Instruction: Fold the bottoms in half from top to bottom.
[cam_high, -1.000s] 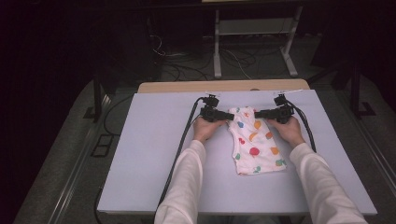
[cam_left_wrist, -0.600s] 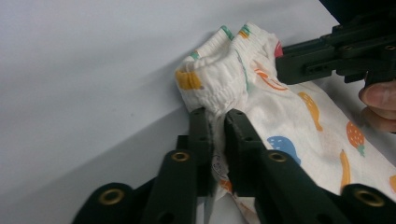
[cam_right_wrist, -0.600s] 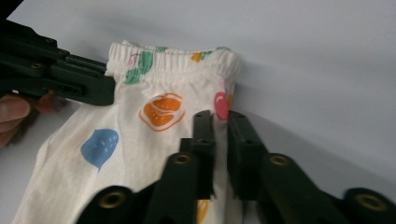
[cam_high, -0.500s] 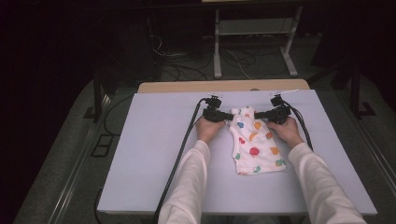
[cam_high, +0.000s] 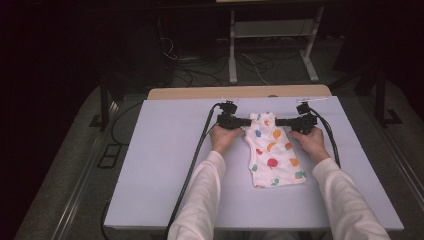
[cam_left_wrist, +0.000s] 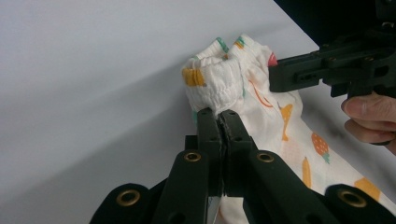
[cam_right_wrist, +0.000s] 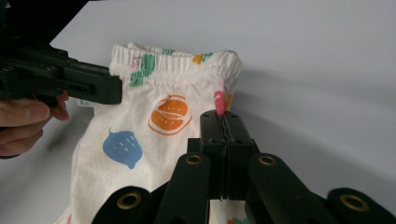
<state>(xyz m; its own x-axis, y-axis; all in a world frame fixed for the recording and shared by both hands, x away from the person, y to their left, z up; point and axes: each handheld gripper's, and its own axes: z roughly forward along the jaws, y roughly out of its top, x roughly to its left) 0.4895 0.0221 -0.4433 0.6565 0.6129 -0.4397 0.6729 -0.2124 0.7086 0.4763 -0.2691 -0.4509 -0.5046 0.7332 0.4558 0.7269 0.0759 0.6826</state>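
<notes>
A small white garment (cam_high: 272, 150) with coloured fruit prints lies flat on the pale blue table (cam_high: 160, 165), its elastic waistband at the far end. My left gripper (cam_high: 246, 121) is shut on the waistband's left corner, and the left gripper view shows the bunched elastic (cam_left_wrist: 212, 84) pinched at the tips of my left gripper (cam_left_wrist: 218, 114). My right gripper (cam_high: 280, 121) is shut on the waistband's right corner; in the right gripper view the tips of my right gripper (cam_right_wrist: 225, 116) clamp the fabric edge (cam_right_wrist: 219, 100). The two grippers face each other across the waistband.
A wooden strip (cam_high: 240, 92) borders the table's far edge just behind the grippers. Black cables (cam_high: 192, 165) trail from each gripper toward the near edge. Beyond the table, a metal stand (cam_high: 270, 50) and loose wires sit on the dark floor.
</notes>
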